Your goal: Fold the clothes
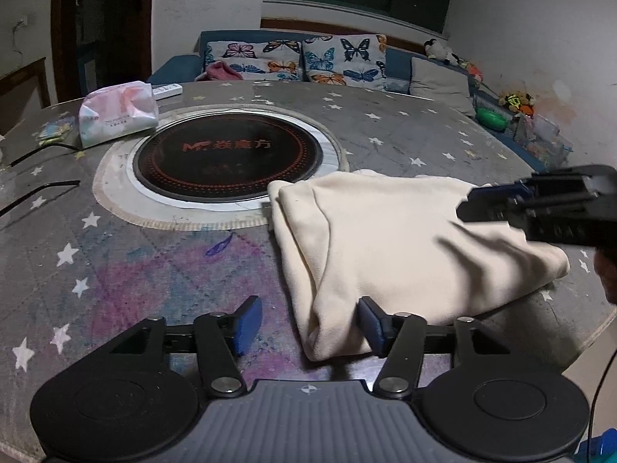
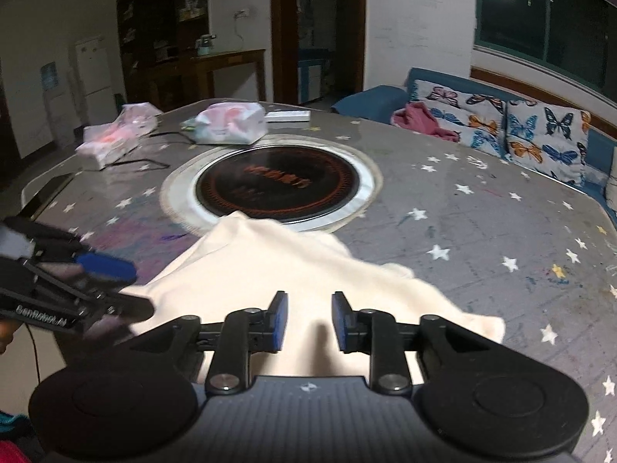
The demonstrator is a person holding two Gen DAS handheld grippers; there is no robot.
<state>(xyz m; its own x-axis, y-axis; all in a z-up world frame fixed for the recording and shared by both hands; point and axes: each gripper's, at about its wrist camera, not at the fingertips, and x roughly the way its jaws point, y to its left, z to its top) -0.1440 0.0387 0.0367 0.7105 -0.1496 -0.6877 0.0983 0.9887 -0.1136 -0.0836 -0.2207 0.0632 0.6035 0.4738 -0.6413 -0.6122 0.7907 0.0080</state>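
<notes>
Two open grippers — left gripper, right gripper — over folded garment

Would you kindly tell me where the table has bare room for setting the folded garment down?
Bare cloth lies left of the cream garment, below the round cooktop, and right of it toward the sofa. The far corner is crowded with tissue packs.

Each handheld gripper, the left gripper and the right gripper, has a ribbed grey body flanked by two round black discs, black link arms with silver screws, and blue finger pads. White lettering marks the left gripper's side, and a thin black cable hangs nearby.
</notes>
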